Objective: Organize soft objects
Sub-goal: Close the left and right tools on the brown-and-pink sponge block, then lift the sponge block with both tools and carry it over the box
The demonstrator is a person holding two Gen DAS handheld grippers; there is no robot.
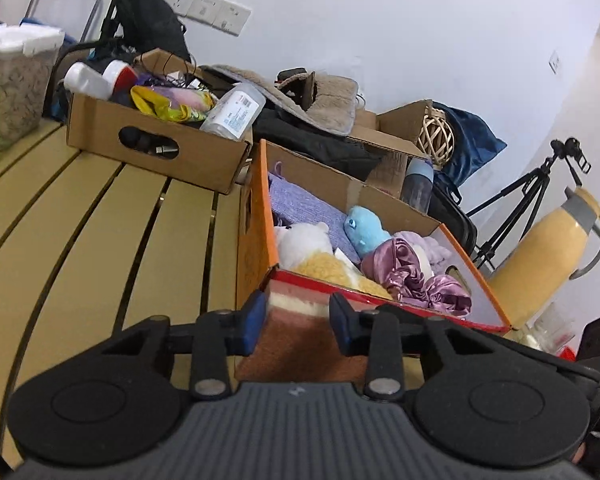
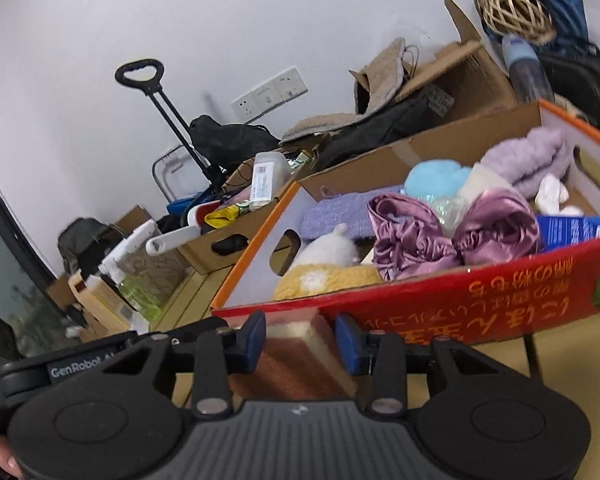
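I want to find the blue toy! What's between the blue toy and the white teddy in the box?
In the left wrist view, purple knitted cloth lies between the blue plush and the white teddy.

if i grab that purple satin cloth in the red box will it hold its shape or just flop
The purple satin cloth will probably flop: it lies crumpled in loose folds. Its shiny surface suggests it may slip between pads. It looks light, so it should lift easily from the red box.

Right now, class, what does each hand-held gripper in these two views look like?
Both match. The left hand-held gripper and the right hand-held gripper each have a ribbed grey body flanked by two round black discs, black linkage arms with silver pivot pins, and blue finger pads. The right one carries white "GenRobot" lettering.
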